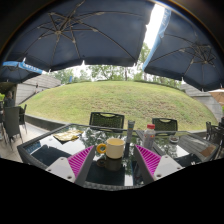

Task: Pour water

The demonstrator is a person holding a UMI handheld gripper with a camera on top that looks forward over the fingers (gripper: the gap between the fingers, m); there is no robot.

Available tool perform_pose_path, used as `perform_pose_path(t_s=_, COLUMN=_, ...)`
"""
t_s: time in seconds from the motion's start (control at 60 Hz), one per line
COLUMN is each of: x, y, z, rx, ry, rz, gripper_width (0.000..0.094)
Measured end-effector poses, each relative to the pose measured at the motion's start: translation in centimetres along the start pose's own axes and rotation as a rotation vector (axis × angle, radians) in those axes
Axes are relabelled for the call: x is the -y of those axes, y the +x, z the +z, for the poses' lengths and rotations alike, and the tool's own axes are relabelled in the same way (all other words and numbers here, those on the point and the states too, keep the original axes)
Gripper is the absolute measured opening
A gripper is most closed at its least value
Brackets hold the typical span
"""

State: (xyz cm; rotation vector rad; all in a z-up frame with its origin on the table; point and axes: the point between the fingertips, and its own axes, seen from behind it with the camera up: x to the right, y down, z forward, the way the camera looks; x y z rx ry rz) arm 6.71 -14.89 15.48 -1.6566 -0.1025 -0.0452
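Outdoor patio w/ big umbrellas [85,30], glass table [40,150], chairs [107,120], grassy slope [110,98] behind.

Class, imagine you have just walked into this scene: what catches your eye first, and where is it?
Two big dark patio umbrellas fill the sky above a green grassy slope. Below, on the glass table, a pale cup stands just ahead of the open gripper, between its pink pads.

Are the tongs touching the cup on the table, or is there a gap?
Apart. In the gripper view, the cup stands on the glass table between the open tongs, with table visible between it and each pink pad.
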Motion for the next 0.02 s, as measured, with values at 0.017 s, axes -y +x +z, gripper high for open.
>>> perform_pose_path(t_s=0.017, x=0.06, y=-0.41, z=-0.07, rx=0.012, ry=0.000, rz=0.007, gripper_width=0.0828)
